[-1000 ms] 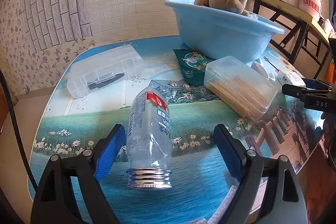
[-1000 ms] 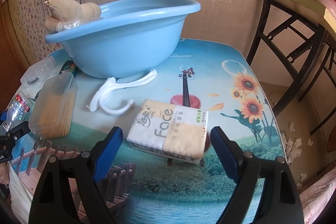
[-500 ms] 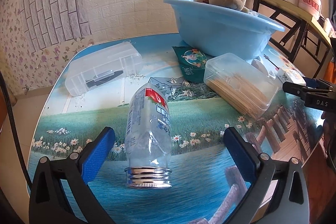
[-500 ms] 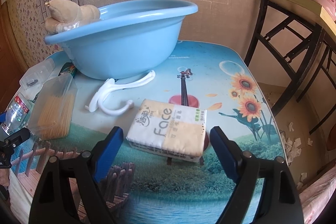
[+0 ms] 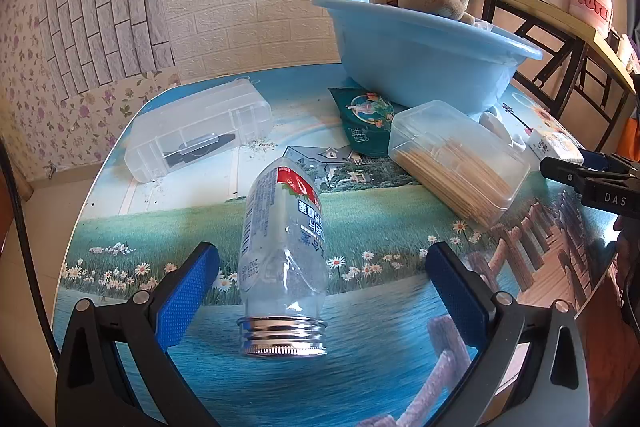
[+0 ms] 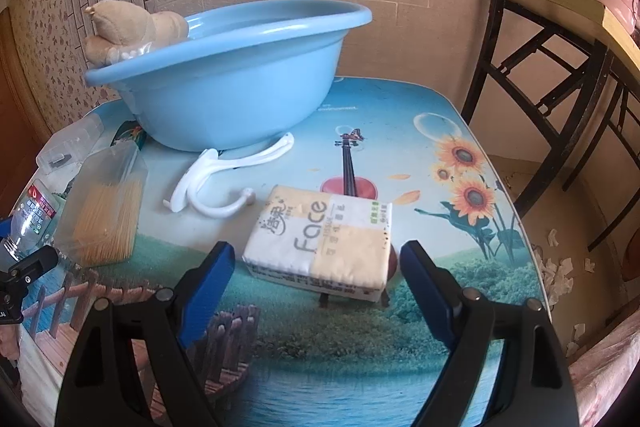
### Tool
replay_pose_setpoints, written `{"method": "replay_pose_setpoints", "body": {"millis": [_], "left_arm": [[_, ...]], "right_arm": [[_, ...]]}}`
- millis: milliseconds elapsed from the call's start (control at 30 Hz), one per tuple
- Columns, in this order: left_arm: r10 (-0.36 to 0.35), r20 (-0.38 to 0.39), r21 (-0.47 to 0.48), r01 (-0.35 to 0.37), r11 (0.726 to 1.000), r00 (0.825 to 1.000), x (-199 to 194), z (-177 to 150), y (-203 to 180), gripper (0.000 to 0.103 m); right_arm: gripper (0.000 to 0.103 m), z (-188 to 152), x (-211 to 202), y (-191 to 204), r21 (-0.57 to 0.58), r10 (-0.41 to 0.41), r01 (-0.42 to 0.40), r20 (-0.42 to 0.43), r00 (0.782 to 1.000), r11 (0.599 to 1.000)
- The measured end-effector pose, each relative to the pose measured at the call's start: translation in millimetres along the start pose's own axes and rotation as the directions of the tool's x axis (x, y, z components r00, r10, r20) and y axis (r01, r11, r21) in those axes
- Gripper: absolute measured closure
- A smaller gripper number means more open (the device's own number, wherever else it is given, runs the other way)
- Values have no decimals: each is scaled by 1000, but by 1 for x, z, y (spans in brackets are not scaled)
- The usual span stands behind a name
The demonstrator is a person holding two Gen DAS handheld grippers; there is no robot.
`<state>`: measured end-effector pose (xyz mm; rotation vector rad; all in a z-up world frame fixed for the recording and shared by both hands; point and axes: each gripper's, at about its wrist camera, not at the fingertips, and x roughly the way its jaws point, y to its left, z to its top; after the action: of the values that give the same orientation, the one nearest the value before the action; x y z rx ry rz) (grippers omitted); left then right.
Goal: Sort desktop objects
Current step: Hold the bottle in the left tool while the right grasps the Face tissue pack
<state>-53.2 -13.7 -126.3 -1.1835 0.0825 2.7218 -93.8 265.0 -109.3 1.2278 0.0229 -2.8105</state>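
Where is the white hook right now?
Right wrist view, left of centre: the white hook lies on the table between the blue basin and the tissue pack.

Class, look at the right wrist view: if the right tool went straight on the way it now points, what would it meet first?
Most likely the tissue pack, lying flat on the table ahead of the open right tool. Depth is hard to judge, so it might meet the tabletop just before the pack.

The left gripper (image 5: 320,267) has just been opening its jaws; they stand wide on either side of a clear bottle (image 5: 282,247) lying on the picture-printed table (image 5: 120,235), pads clear of it. Beyond sit a toothpick box (image 5: 456,159), clear case (image 5: 200,131), and blue basin (image 5: 420,67).
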Motion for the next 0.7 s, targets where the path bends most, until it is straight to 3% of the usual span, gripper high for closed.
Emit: {"method": "replay_pose_setpoints", "body": {"millis": [67, 100, 700], "left_arm": [[0, 0, 0, 0, 1000, 1000, 0, 0, 0, 1], [0, 0, 0, 0, 1000, 1000, 0, 0, 0, 1], [3, -1, -2, -3, 1000, 1000, 0, -1, 0, 1]], "right_arm": [[22, -1, -1, 1, 6, -11, 11, 6, 1000, 1000], [37, -1, -2, 0, 8, -11, 11, 14, 1000, 1000], [38, 0, -11, -8, 55, 65, -67, 24, 998, 996]]}}
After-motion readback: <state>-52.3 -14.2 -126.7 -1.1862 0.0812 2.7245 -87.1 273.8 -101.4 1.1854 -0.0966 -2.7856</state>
